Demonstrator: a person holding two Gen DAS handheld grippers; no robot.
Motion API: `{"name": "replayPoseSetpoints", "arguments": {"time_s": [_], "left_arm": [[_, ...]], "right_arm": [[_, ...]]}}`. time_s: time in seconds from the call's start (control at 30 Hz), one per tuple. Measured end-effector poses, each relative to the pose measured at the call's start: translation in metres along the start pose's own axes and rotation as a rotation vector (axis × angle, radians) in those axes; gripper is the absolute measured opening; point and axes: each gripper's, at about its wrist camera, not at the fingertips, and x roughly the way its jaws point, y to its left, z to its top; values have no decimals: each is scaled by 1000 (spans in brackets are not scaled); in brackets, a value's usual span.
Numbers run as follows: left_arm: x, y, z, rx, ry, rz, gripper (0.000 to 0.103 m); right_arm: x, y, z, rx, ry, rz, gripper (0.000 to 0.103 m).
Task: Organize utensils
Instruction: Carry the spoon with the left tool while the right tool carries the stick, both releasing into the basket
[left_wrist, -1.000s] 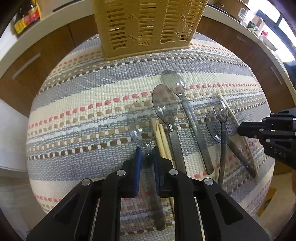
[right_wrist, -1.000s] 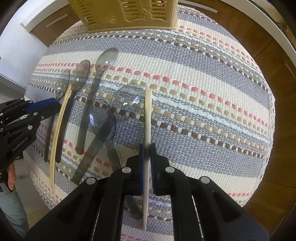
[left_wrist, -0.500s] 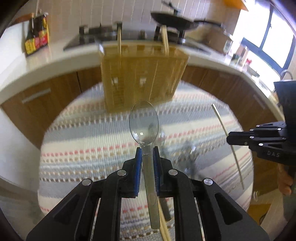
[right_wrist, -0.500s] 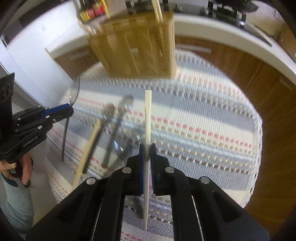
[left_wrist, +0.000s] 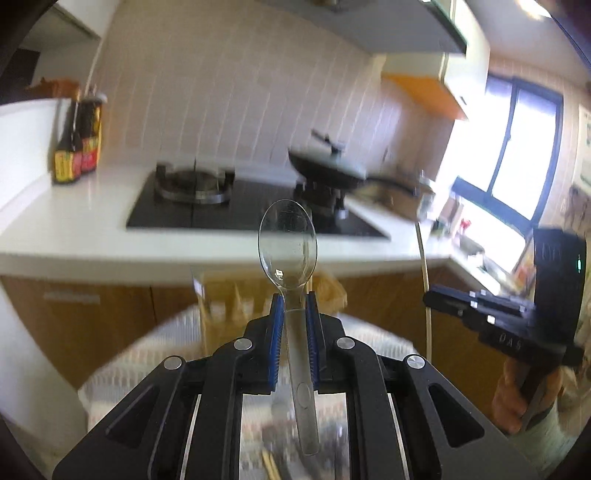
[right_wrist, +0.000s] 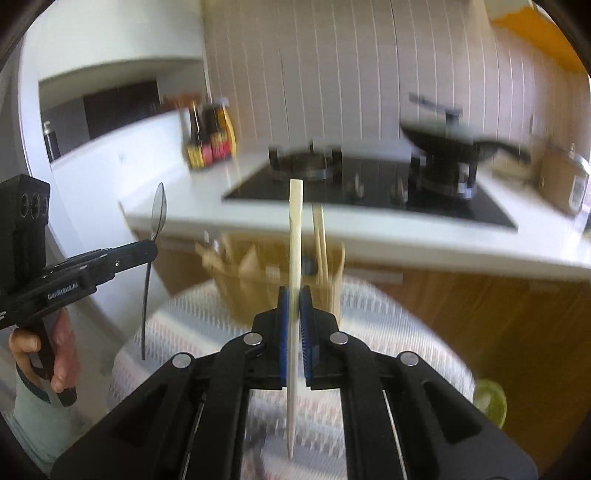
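clear plastic marks the transparent spoon, pinched by its handle between the blue pads of the left gripper, which is closed on it. its long axis stands close to upright, bowl up and handle end down, likely so it can drop handle-first into the tan slatted utensil basket on the striped woven mat below. the right gripper is clamped on a pale wooden chopstick, likewise near vertical, blunt end up and tapered tip down. both utensils hang in the air above the mat, short of the basket, where other chopsticks stand.
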Motion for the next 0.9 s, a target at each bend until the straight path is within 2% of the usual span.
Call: {"name": "replayPoseSetpoints", "arguments": {"time_s": [0.23, 0.4, 0.53, 0.73, 0.8, 0.9], "left_arm": [[6, 17, 36, -17, -212, 24, 10], [28, 26, 45, 17, -322, 116, 10], [54, 39, 45, 1, -348, 141, 10], [76, 50, 37, 21, -362, 163, 10], [81, 52, 33, 31, -357, 166, 10], [92, 53, 26, 48, -337, 168, 10]], "right_arm": [[26, 3, 27, -47, -113, 17, 5], [48, -12, 39, 32, -220, 50, 5], [70, -22, 46, 64, -298, -8, 5], [100, -38, 49, 109, -323, -48, 5], [110, -44, 45, 115, -333, -79, 5], [124, -49, 37, 129, -320, -79, 5]]}}
